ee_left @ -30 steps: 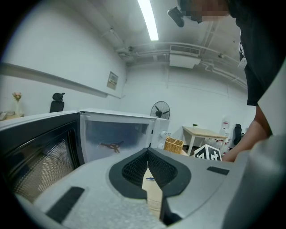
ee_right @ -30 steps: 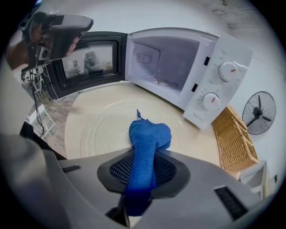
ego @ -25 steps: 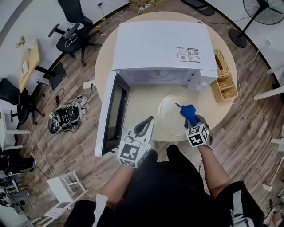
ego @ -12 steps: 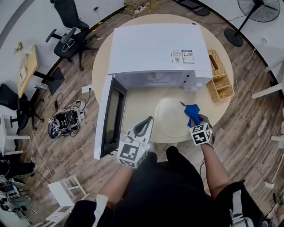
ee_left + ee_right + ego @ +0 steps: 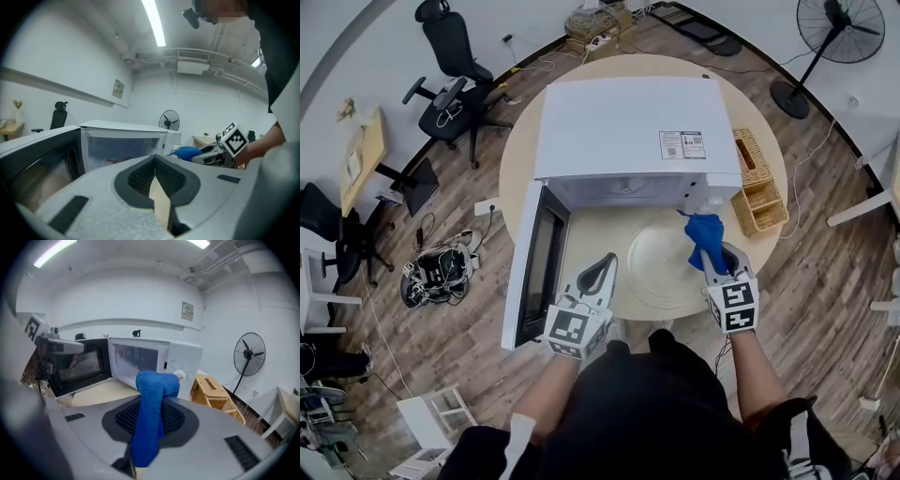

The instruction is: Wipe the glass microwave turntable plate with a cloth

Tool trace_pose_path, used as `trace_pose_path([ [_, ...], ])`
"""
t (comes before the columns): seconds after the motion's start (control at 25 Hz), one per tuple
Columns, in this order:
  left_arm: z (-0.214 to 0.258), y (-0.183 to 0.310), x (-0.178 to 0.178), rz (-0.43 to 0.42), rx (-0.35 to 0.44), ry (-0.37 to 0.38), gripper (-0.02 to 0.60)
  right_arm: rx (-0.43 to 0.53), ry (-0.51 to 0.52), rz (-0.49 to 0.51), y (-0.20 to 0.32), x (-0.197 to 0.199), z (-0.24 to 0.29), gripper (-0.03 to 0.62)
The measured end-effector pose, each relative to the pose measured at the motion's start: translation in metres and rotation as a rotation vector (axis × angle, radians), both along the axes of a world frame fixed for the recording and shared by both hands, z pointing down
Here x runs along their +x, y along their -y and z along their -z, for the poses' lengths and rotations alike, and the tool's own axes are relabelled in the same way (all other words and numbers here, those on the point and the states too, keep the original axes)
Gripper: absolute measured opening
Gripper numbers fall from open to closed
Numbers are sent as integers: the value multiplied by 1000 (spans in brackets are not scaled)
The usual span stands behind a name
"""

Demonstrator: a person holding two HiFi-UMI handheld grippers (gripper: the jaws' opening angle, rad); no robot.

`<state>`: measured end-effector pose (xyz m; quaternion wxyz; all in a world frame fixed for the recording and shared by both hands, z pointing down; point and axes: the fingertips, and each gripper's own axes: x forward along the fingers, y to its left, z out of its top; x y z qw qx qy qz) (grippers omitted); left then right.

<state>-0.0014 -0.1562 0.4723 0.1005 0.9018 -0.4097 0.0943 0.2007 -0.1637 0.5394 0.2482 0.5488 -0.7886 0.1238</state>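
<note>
Blue cloth (image 5: 705,230), pinched in the right tool (image 5: 708,249), has swept from mid-plate to the far right rim of the glass plate (image 5: 654,272) lying on the surface (image 5: 598,230). Wiping seems under way, while the left tool (image 5: 599,274) hangs pressed together, empty.

Person wears black clothing (image 5: 661,403), with a white patch (image 5: 517,433) at its lower left edge. Forearms (image 5: 748,361) are uncovered.

The left gripper (image 5: 602,269) has a pale grey shell with jaws tapering to a point. A dark grey rim surrounds its black meshed pads (image 5: 140,177), and small black rectangular insets sit on the shell. At its rear is a white cube (image 5: 569,330) with black square markers.

The right gripper (image 5: 711,255) has the same grey build and its own marker cube (image 5: 733,305).
</note>
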Motion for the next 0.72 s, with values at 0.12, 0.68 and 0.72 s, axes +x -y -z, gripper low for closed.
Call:
trace_pose_path([
  [0.12, 11, 7, 2, 1, 19, -16, 5, 122, 35, 7, 8, -7, 54, 78],
  [0.68, 78, 43, 5, 23, 183, -51, 5, 518, 122, 98, 9, -55, 216, 74],
  [0.72, 81, 43, 4, 23, 187, -50, 5, 524, 120, 103, 8, -57, 219, 72],
])
